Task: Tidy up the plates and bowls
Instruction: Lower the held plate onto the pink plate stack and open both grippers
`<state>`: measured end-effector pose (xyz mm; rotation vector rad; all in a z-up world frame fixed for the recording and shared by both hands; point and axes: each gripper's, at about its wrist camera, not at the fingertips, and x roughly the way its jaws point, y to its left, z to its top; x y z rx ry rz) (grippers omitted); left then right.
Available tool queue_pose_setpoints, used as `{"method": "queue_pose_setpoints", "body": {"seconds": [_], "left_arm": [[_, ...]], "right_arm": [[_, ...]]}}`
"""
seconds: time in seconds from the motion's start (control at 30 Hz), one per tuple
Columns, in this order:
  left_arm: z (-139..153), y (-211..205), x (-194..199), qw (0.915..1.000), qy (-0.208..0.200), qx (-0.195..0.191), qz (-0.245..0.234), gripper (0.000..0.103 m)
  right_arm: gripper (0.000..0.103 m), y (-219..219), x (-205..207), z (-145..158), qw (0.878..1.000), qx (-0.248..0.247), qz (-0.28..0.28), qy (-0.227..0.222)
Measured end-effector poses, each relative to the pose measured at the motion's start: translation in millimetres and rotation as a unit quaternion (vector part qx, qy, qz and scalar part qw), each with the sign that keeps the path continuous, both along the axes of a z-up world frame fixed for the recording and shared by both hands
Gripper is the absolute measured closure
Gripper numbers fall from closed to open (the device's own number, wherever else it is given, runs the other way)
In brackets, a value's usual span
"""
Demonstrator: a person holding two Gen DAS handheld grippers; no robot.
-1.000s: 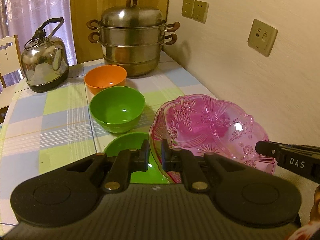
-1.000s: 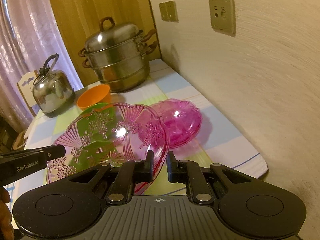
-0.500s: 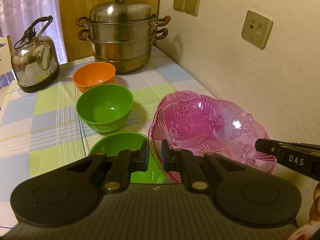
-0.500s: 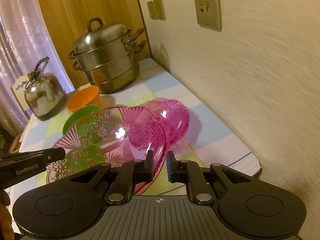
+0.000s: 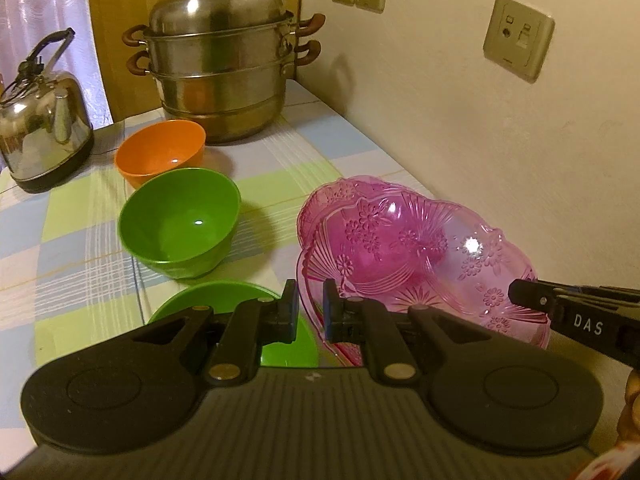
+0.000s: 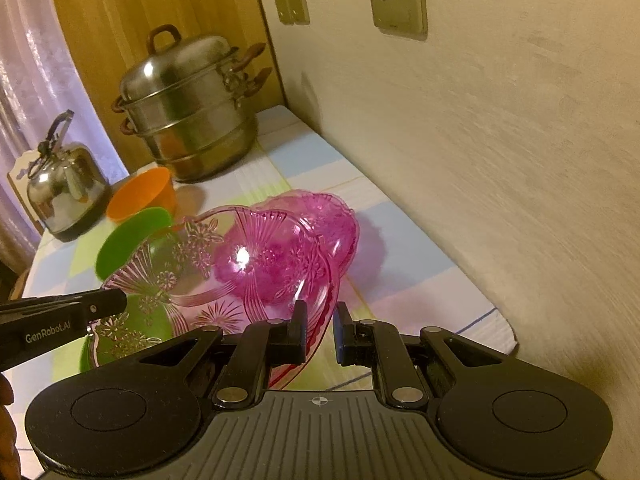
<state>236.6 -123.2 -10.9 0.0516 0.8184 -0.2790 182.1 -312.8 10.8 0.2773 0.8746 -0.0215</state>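
I hold a clear pink flower-patterned plate [image 5: 420, 256] [image 6: 208, 280] by two opposite rims. My left gripper [image 5: 311, 308] is shut on its near-left rim, and my right gripper [image 6: 320, 324] is shut on its right rim. Each gripper shows in the other's view: the right gripper's tip [image 5: 532, 300] and the left gripper's tip [image 6: 108, 304]. The plate hangs tilted over a second pink dish [image 5: 332, 196] [image 6: 332, 220] on the checked tablecloth. A green bowl [image 5: 180, 220] [image 6: 128, 240], an orange bowl [image 5: 160, 152] [image 6: 140, 196] and a green plate [image 5: 224, 300] [image 6: 86, 352] sit to the left.
A steel steamer pot [image 5: 220, 60] [image 6: 188, 108] stands at the back corner, with a steel kettle [image 5: 40, 120] [image 6: 64, 192] to its left. The wall with sockets [image 5: 518, 38] runs close along the right. The table's near right corner [image 6: 500, 320] is close to my right gripper.
Both grippers have carried the pink plate forward and slightly down. It now overlaps the second pink dish, which lay farther ahead before.
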Motion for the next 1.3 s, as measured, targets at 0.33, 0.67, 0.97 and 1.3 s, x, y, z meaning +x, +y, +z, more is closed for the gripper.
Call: {"method": "queue_pose_setpoints", "body": {"seconds": [0.33, 0.67, 0.97, 1.3], "left_arm": [[-26, -7, 51, 0.9997, 0.022, 0.006, -0.002, 0.093], [-43, -21, 105, 0.9994, 0.031, 0.013, -0.011, 0.092], [-65, -36, 131, 0.9976, 0.049, 0.037, -0.03, 0.089], [-82, -43, 139, 0.9957, 0.065, 0.052, -0.039, 0.087]], "right_arm": [[0.09, -8, 47, -35, 1.0, 0.0, 0.015, 0.013], [0.09, -18, 104, -59, 0.999, -0.015, 0.027, 0.01], [0.09, -20, 132, -82, 0.998, -0.045, 0.04, 0.007], [0.09, -18, 140, -96, 0.997, -0.06, 0.047, 0.015]]}}
